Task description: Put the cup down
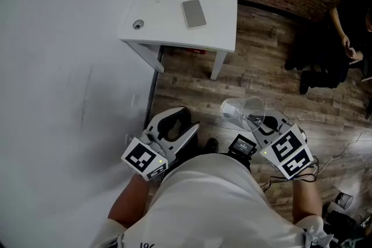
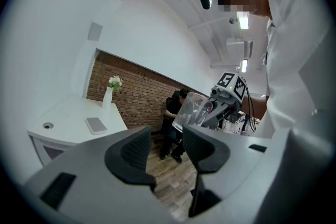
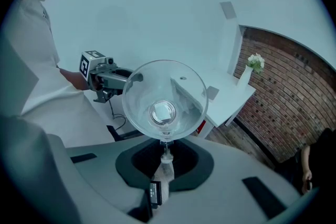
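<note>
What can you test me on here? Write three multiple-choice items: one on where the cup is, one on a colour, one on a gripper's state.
1. Where is the cup? A on a shelf; B in the right gripper, held in the air; C in a box.
2. What colour is the table? A black; B red; C white.
3. How is the left gripper? A open and empty; B shut on a spoon; C shut on a cloth.

Answers: 1 B, its jaws clamp the cup; 2 C, the top and legs are white; 3 A, its jaws stand apart with nothing between them.
</note>
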Tool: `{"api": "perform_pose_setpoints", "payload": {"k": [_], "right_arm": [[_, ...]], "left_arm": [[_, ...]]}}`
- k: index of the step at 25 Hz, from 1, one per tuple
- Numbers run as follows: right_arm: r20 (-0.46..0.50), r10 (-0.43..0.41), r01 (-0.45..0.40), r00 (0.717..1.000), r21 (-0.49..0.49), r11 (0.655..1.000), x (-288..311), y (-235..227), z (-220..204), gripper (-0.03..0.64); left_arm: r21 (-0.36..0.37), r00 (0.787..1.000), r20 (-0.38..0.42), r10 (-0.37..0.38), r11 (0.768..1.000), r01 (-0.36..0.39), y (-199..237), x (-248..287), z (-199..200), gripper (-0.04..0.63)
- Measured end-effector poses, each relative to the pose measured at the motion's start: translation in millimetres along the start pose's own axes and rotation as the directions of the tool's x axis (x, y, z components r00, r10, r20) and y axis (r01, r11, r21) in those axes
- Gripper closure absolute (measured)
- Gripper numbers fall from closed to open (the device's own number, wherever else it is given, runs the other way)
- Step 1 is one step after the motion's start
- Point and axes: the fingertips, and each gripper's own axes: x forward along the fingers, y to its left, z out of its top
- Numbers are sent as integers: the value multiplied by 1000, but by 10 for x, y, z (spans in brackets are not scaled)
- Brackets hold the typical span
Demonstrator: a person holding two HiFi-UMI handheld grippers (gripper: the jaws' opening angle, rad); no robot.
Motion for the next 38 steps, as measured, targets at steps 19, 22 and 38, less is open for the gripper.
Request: {"api": "perform_pose_setpoints", "payload": {"k": [19, 22, 38], "right_arm": [[-28, -80, 82, 996, 97, 992, 1032, -1017, 1262, 591], [-26, -89, 91, 996, 89, 992, 1014, -887, 1277, 591], [-43, -1, 2, 999, 10, 1000, 1125, -1218, 1227, 591]], "left_arm": [[6, 992, -13, -122, 992, 122, 1968, 494, 503, 414], [8, 993, -9, -121, 993, 121, 1886, 344, 463, 414], [-71, 1000, 15, 3, 997, -2, 1920, 538, 351, 414]]}}
